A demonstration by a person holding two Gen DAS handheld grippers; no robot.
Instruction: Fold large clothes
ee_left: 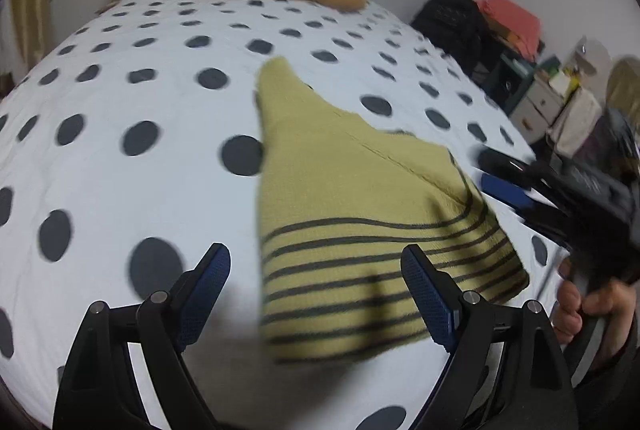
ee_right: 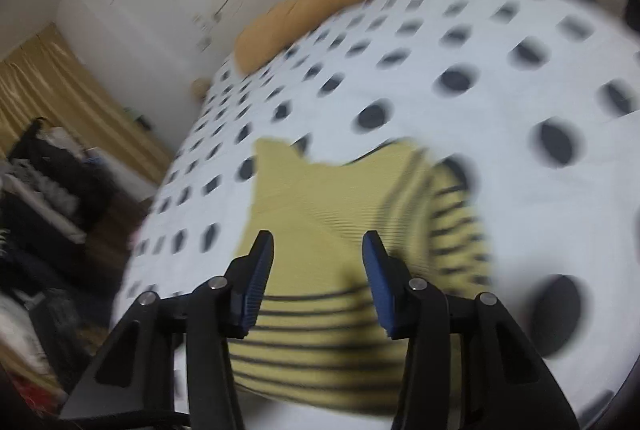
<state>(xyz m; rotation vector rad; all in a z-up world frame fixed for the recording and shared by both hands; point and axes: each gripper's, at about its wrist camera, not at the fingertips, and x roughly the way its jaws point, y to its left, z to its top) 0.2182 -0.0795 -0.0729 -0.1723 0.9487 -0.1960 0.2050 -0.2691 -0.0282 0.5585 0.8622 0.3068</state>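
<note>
Sweater [ee_left: 360, 230], folded and lying lengthwise up the bed [ee_left: 120, 157], was seen just ahead of and below both tools, nearer the right tool [ee_right: 318, 250], half spread and empty, than the left tool [ee_left: 316, 270], widely spread, also empty.

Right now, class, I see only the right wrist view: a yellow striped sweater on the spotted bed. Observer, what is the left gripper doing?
Observer: The left gripper is wide open and empty, above the sweater's striped hem.
Operator: Where is my right gripper, seen from there?
Observer: The right gripper is off the sweater's right edge, with a hand on its handle.
Operator: Anything beyond it?
Observer: A black bag beside the bed, coral cloth next to it.
</note>
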